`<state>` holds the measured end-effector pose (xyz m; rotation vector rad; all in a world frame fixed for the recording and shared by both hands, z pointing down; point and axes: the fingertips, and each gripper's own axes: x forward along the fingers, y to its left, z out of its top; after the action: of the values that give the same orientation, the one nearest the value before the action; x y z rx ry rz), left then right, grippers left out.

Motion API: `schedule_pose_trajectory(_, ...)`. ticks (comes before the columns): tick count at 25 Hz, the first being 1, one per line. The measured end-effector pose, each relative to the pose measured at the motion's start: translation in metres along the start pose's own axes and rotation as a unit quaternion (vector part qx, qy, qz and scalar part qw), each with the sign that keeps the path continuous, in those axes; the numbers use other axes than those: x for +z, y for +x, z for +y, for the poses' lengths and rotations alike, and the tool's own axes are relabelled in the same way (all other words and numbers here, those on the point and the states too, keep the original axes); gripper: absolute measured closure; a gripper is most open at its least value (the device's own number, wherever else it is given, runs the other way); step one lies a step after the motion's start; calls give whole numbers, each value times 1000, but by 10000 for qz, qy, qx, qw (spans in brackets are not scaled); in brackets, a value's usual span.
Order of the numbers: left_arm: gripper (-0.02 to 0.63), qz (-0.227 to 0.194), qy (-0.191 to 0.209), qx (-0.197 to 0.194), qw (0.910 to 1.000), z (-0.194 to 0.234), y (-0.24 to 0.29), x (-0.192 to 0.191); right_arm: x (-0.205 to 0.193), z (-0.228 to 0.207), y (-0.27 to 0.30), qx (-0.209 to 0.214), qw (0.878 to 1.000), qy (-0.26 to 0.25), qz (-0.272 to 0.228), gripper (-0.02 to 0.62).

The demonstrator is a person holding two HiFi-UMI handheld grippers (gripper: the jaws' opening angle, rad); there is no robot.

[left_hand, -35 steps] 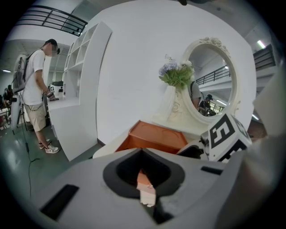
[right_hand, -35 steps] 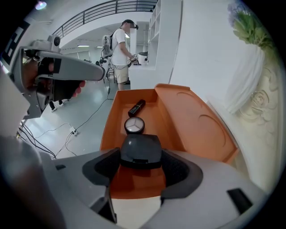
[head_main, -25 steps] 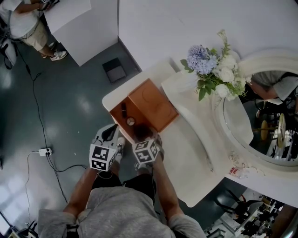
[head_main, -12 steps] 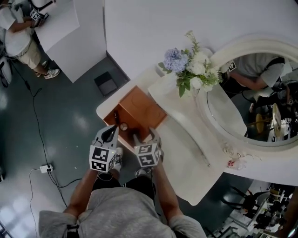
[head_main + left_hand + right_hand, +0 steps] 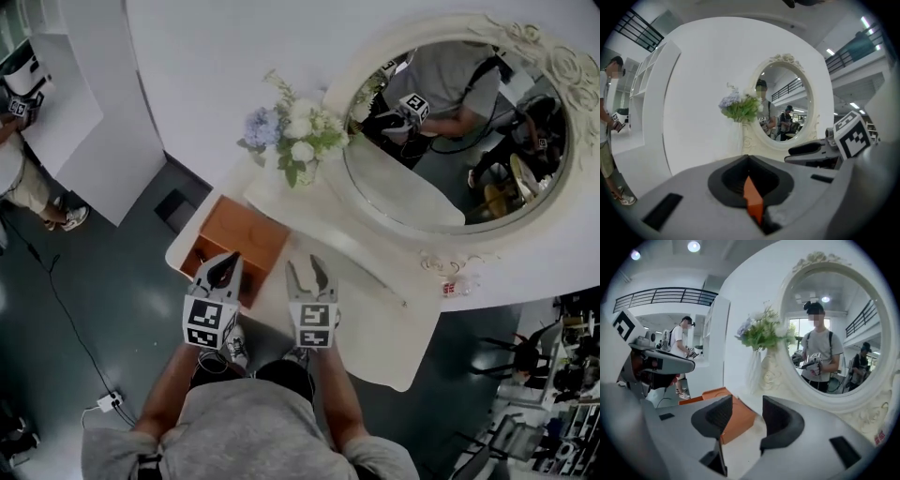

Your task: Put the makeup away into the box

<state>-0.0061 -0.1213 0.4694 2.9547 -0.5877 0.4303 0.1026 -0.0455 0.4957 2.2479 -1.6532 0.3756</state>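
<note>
Left gripper (image 5: 227, 261) pinched closed, right gripper (image 5: 307, 268) just narrowing, empty; box (image 5: 246, 234) hugs table (image 5: 375, 328) edge, so a stray swing could knock it off.

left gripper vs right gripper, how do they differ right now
The grey left gripper has its jaws shut together. The grey right gripper has its jaws apart; they have just been closing, with nothing between them. In the head view the left gripper overlaps the orange wooden box, and the right gripper overlaps the white table. Both carry black-and-white marker cubes.
</note>
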Motion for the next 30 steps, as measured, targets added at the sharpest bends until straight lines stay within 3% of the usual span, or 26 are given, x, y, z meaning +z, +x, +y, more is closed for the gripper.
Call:
schedule_pose_trajectory(6, 606, -244, 402, -681, 9966, -52, 19, 36, 16, -55, -56, -892, 9948, 224, -437, 453)
schedule_pose_trajectory(16, 606, -453, 815, -1660, 9817, -135, 42, 66, -1, -117, -136, -2042, 9752, 562, -646, 540)
schedule_pose_trajectory(22, 606, -488, 944, -2009, 9738, -172, 48, 72, -15, -139, -168, -2416, 9659, 704, -609, 571)
schedule_pose_trajectory(30, 606, -459, 1005, -2092, 9716, -186, 50, 72, -19, -147, -177, -2472, 9637, 782, -633, 574)
